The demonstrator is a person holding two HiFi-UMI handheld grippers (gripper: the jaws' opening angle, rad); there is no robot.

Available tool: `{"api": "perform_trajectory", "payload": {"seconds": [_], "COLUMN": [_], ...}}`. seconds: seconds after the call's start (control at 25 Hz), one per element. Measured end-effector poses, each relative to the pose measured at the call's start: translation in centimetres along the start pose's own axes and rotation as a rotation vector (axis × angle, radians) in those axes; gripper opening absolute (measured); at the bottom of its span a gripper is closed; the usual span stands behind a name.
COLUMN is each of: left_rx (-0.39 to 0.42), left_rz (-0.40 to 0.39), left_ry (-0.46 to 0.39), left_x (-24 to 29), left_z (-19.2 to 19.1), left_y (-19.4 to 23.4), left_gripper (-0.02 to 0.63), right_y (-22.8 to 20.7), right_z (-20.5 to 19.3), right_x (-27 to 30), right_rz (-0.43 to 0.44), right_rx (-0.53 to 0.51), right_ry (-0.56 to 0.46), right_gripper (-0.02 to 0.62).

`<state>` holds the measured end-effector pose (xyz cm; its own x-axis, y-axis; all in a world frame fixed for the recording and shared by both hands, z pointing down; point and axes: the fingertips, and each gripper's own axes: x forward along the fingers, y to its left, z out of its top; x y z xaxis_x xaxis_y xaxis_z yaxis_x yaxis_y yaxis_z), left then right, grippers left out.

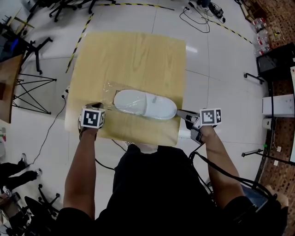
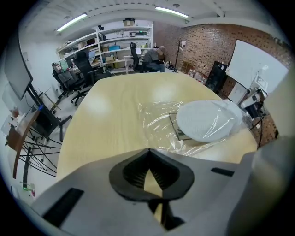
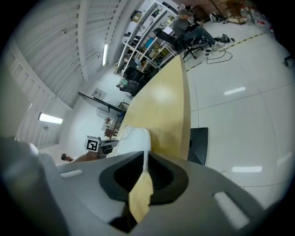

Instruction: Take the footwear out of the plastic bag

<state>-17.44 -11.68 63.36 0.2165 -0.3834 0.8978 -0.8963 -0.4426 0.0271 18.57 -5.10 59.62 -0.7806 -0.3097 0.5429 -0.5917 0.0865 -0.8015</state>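
A white slipper (image 1: 145, 104) lies on the wooden table (image 1: 129, 50), near its front edge. A clear plastic bag (image 1: 110, 90) is crumpled around its left end. In the left gripper view the slipper (image 2: 205, 120) sits under the film of the bag (image 2: 156, 117). My left gripper (image 1: 98, 105) is shut at the bag's left edge. Its tips (image 2: 148, 152) meet right where the film ends, and I cannot tell whether any film is pinched. My right gripper (image 1: 179, 113) is shut on the slipper's right end; a thin white edge of the slipper (image 3: 133, 140) runs in between the jaws (image 3: 146, 159).
The table's right edge (image 1: 183, 83) drops to a white tiled floor with cables (image 1: 198, 16). Folding stands (image 1: 32, 92) and office chairs (image 1: 69, 5) are at the left and rear. A person (image 2: 154, 57) sits by the shelves far behind the table.
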Motion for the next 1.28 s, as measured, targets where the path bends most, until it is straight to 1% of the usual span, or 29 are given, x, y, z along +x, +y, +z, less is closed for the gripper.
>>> {"api": "perform_trajectory", "payload": {"seconds": [0.04,0.12,0.24,0.32,0.36,0.4,0.44,0.48,0.52,0.64,0.8,0.92,1.16,1.24,1.28], "left_rx": [-0.008,-0.034,-0.062,-0.047,-0.043,-0.046,-0.054,-0.062,-0.066,-0.070,-0.108,-0.125,-0.172,-0.172,-0.158], "left_rz": [0.005,0.021,0.023,0.011,0.009,0.009,0.011,0.012,0.014,0.018,0.028,0.048,0.108,0.109,0.102], "left_ry": [0.000,-0.002,-0.001,0.000,-0.002,-0.004,-0.008,-0.010,-0.011,-0.014,-0.038,-0.041,-0.024,-0.016,-0.019], "left_x": [-0.1,-0.3,-0.4,-0.3,-0.3,-0.2,-0.2,-0.2,-0.2,-0.3,-0.9,-1.4,-2.5,-2.8,-2.9], "left_z": [-0.1,-0.4,-0.5,-0.5,-0.5,-0.5,-0.5,-0.5,-0.5,-0.5,-0.3,-0.9,-3.0,-3.7,-3.9], "left_y": [0.2,0.8,1.4,1.3,1.2,1.2,1.1,1.0,0.9,0.9,1.9,3.4,6.9,7.1,6.8], "left_gripper": [0.009,0.009,0.009,0.009,0.009,0.009,0.009,0.009,0.009,0.009,0.009,0.009,0.009,0.011,0.011], "right_y": [-0.1,-0.6,-0.6,-0.1,0.0,0.1,0.0,-0.2,-0.4,-0.4,0.2,-0.1,-1.3,-1.8,-1.9], "right_z": [-0.1,-0.3,0.1,0.3,0.2,0.1,0.0,-0.1,-0.2,-0.4,0.1,0.6,1.1,1.0,0.9], "right_x": [-0.2,-0.6,-0.7,-0.2,0.3,0.9,1.4,2.0,2.5,3.3,2.7,1.8,0.2,-0.4,-0.7], "right_rz": [0.002,-0.007,-0.009,0.002,-0.002,-0.013,-0.027,-0.041,-0.054,-0.073,-0.047,-0.045,-0.057,-0.072,-0.079], "right_rx": [0.003,0.007,-0.004,-0.019,-0.028,-0.036,-0.038,-0.032,-0.020,-0.018,-0.031,-0.031,-0.014,-0.023,-0.037], "right_ry": [-0.004,-0.012,-0.030,-0.023,-0.012,0.002,0.014,0.021,0.024,0.027,0.012,-0.009,-0.040,-0.032,-0.027], "right_gripper": [0.029,0.000,0.008,0.089,0.138,0.170,0.196,0.199,0.197,0.092,0.066,0.058,0.057,0.057,0.058]}}
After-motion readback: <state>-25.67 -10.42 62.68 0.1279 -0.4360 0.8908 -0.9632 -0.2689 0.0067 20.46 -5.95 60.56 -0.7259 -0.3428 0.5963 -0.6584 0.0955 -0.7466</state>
